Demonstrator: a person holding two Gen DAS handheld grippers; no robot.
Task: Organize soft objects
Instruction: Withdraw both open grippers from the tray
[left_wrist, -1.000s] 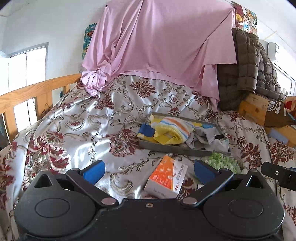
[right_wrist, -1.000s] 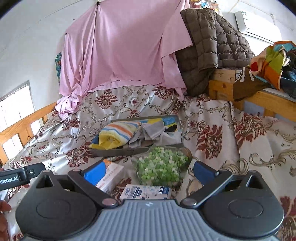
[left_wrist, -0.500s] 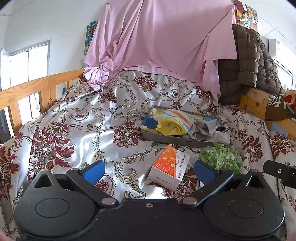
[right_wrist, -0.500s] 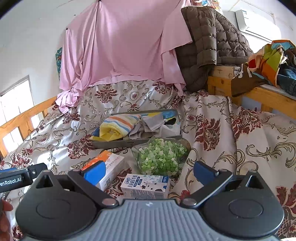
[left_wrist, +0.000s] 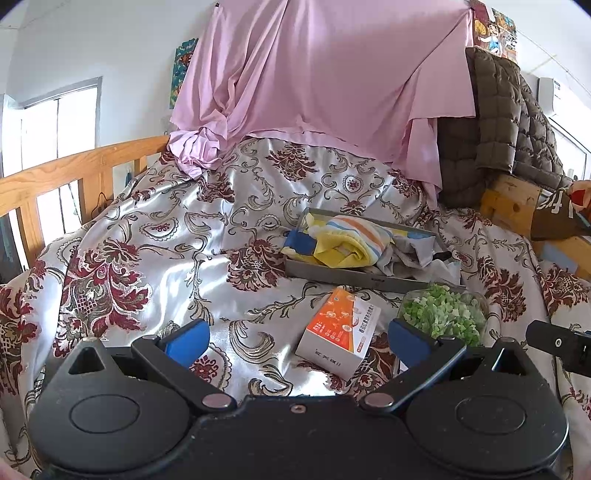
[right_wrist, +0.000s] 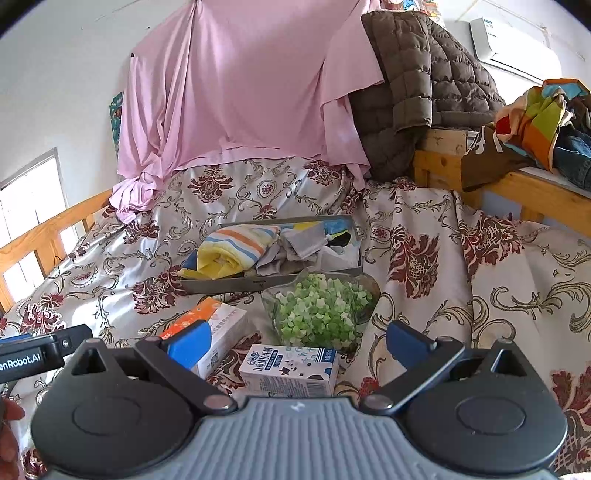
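A grey metal tray (left_wrist: 354, 275) (right_wrist: 236, 285) lies on the floral bedspread. It holds a yellow and striped cloth (left_wrist: 351, 242) (right_wrist: 236, 247), a blue piece (left_wrist: 299, 242) and grey cloths (left_wrist: 410, 254) (right_wrist: 295, 245). My left gripper (left_wrist: 299, 341) is open and empty, held back from the tray above the bedspread. My right gripper (right_wrist: 297, 341) is open and empty, held above a milk carton (right_wrist: 291, 369) in front of the tray.
An orange and white box (left_wrist: 341, 328) (right_wrist: 214, 325) and a glass bowl of green bits (left_wrist: 443, 315) (right_wrist: 321, 310) lie in front of the tray. Pink sheet (left_wrist: 325, 81) and brown quilted jacket (right_wrist: 424, 85) hang behind. Wooden bed rail (left_wrist: 74, 173) at left, wooden shelf (right_wrist: 517, 184) at right.
Both grippers have drawn back and risen a little, so the tray, box and bowl sit farther off in view. Both stay open and empty.
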